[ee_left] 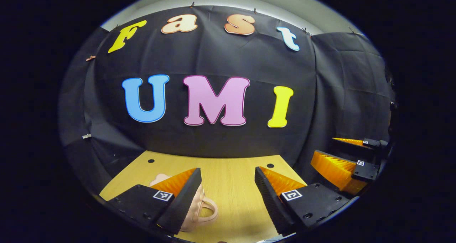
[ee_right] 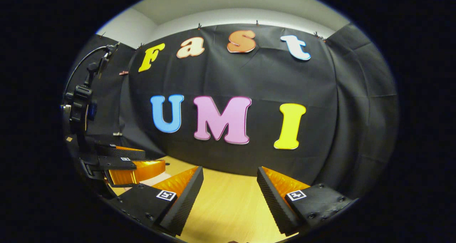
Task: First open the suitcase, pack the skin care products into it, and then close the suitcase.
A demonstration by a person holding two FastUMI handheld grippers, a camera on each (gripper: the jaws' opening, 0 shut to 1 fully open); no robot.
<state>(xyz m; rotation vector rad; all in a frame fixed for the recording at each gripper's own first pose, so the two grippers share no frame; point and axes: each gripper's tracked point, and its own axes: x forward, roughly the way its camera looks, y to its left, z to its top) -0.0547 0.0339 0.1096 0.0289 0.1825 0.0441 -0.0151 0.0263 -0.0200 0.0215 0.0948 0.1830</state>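
The wooden bench (ee_left: 228, 179) is carrying a small pink suitcase (ee_left: 197, 209), lying low just behind the left hand-held gripper (ee_left: 228, 193), whose jaws are gaping wide. The right hand-held gripper (ee_right: 229, 196) is hovering wide too — gripping nothing. The case is looking light, smooth and rigid — its looped handle (ee_left: 208, 209) seems the surest hold.

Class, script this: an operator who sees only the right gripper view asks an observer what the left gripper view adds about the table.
Operator: What lies by the left gripper?
Observer: A pink case lies on the table, partly behind one finger of the open left gripper.
Operator: Is it open?
Observer: I cannot tell; its handle loops out beside that finger.
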